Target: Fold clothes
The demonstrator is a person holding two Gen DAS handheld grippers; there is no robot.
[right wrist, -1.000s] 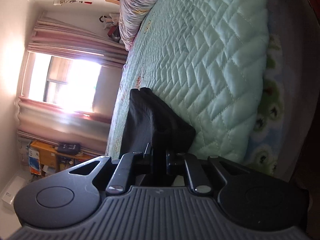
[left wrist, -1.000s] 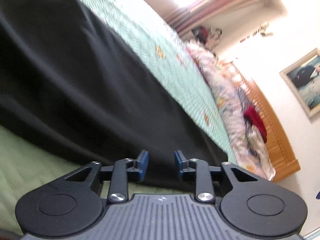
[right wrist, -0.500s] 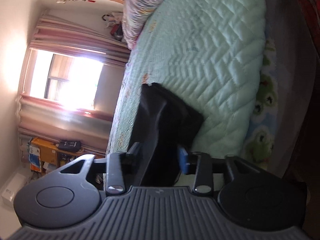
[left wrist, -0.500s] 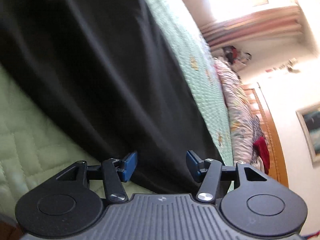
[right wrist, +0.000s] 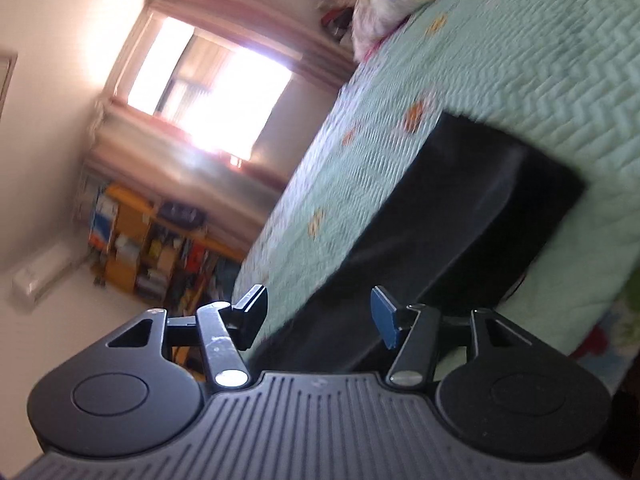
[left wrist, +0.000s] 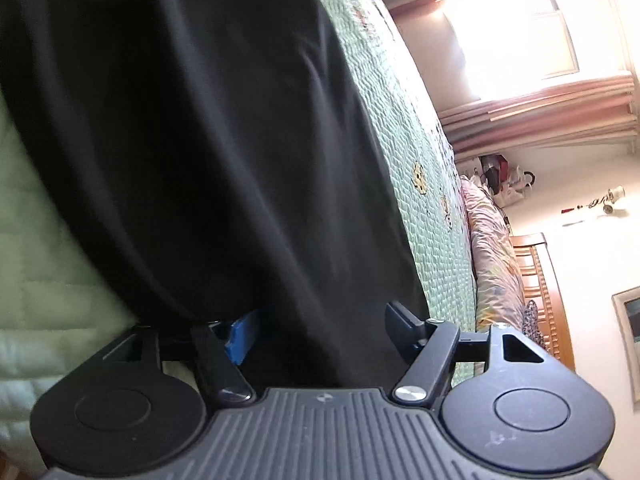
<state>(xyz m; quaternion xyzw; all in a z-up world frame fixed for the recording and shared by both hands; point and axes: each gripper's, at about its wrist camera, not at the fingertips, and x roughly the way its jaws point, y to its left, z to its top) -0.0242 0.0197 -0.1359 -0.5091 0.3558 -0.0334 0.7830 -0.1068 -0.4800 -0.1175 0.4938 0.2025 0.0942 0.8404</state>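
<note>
Both tools have let go of the black garment (right wrist: 460,216) and are opening: the right tool (right wrist: 320,316) has lifted clear, the left tool (left wrist: 316,332) straddles untouched cloth on the green quilt (right wrist: 540,60). No writing readable; bookshelf (right wrist: 152,248) blurred.

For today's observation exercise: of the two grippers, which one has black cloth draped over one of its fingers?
The left gripper: black garment covers its left finger. The right gripper, jaws opening, has both fingers bare.

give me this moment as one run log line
left gripper: opening, over black garment | right gripper: opening, garment released | surface: green quilt
</note>
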